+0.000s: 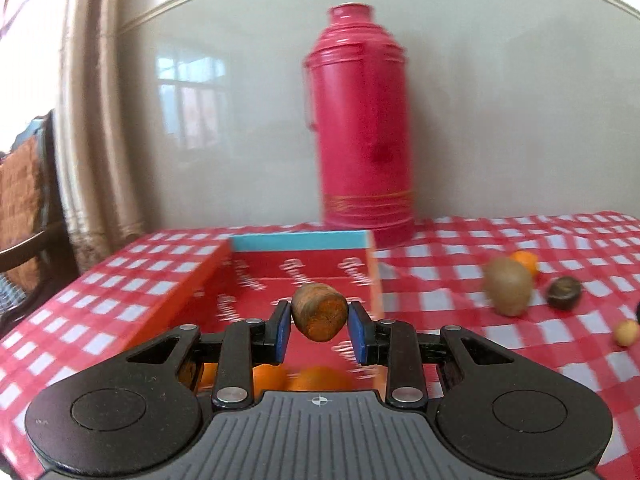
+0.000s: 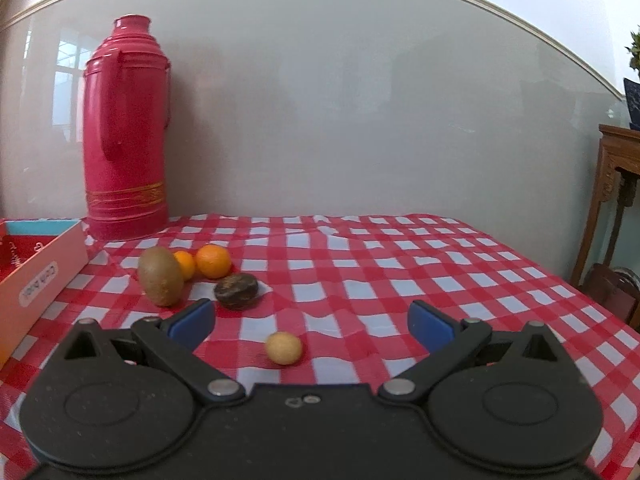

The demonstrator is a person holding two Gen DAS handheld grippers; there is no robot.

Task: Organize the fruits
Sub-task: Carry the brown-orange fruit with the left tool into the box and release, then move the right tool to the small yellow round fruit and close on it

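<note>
Red-white checked tablecloth (image 2: 360, 264), crimson flask (image 2: 126, 132)

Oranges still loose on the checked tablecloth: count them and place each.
2. The larger orange sits behind the dark fruit; the smaller orange is tucked behind the kiwi. Others may be hidden.

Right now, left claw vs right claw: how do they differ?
The left claw is shut on a brown-orange fruit; the right claw is open and holds nothing. The left claw hangs over the red box, where oranges already lie; the right claw is over the checked cloth, with a small tan fruit lying between its open fingers. Both have blue pads.
</note>
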